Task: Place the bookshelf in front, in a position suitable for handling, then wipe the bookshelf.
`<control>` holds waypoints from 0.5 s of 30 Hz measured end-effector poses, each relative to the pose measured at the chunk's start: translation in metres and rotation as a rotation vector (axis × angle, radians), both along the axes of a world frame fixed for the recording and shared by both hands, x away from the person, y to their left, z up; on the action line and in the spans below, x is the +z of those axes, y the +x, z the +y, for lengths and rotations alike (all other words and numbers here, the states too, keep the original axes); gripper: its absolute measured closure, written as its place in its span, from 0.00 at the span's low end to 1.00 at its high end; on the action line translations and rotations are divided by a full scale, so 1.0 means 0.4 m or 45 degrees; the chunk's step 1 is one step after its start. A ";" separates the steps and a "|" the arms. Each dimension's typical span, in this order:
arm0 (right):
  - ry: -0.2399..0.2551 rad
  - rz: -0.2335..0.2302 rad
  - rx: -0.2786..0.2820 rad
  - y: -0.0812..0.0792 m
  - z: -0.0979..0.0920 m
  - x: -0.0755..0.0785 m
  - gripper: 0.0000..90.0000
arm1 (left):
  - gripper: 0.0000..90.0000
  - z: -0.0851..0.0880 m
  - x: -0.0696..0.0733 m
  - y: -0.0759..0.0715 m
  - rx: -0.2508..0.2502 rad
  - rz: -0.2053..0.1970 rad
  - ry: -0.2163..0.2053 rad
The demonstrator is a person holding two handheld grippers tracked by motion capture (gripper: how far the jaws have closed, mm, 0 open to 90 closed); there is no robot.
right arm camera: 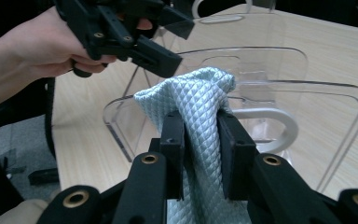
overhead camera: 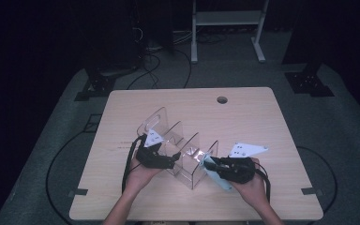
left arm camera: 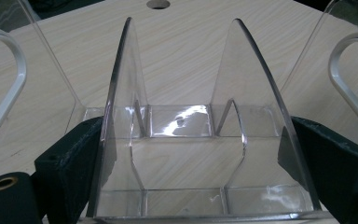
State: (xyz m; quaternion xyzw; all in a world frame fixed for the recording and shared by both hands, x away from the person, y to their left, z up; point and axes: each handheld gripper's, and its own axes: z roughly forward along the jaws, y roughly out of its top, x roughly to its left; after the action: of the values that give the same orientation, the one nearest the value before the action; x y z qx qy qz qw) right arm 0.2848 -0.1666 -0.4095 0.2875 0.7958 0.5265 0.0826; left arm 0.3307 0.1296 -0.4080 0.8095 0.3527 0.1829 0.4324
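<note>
A clear acrylic rack [overhead camera: 183, 140] with several upright dividers stands on the middle of the wooden table [overhead camera: 248, 122]. My left gripper [overhead camera: 171, 161] holds the rack's near left end. In the left gripper view its black pads [left arm camera: 74, 158] press on both outer sides of the rack [left arm camera: 182, 121]. My right gripper [overhead camera: 211, 166] is at the rack's right end, shut on a light blue quilted cloth [overhead camera: 215, 177]. In the right gripper view the cloth [right arm camera: 191, 102] bulges up from between the jaws of this gripper [right arm camera: 201, 135], just in front of the rack's walls [right arm camera: 307, 93]. The left gripper [right arm camera: 163, 60] and its hand show beyond.
A round cable hole [overhead camera: 222, 100] sits near the table's far edge. Behind the table stand a white frame [overhead camera: 225, 28], dark stand feet [overhead camera: 309, 84] and cables on the grey floor. Bare tabletop lies to the right and far side of the rack.
</note>
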 end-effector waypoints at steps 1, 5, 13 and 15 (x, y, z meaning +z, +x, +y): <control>0.003 0.001 -0.004 0.002 -0.003 -0.001 0.82 | 0.09 0.000 0.000 0.001 -0.003 0.001 -0.005; 0.015 0.004 -0.022 0.008 -0.009 -0.004 0.81 | 0.08 0.001 0.001 0.003 -0.010 0.012 -0.015; 0.023 0.005 -0.034 0.012 -0.013 -0.006 0.81 | 0.07 0.008 0.003 0.008 -0.035 0.037 -0.043; 0.021 0.005 -0.037 0.012 -0.013 -0.005 0.81 | 0.07 0.010 0.004 0.007 -0.035 0.042 -0.044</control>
State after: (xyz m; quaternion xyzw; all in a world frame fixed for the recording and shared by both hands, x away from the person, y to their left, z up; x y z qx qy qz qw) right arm 0.2896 -0.1717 -0.4117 0.3006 0.7873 0.5314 0.0863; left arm 0.3334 0.1334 -0.4065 0.8095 0.3519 0.1575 0.4428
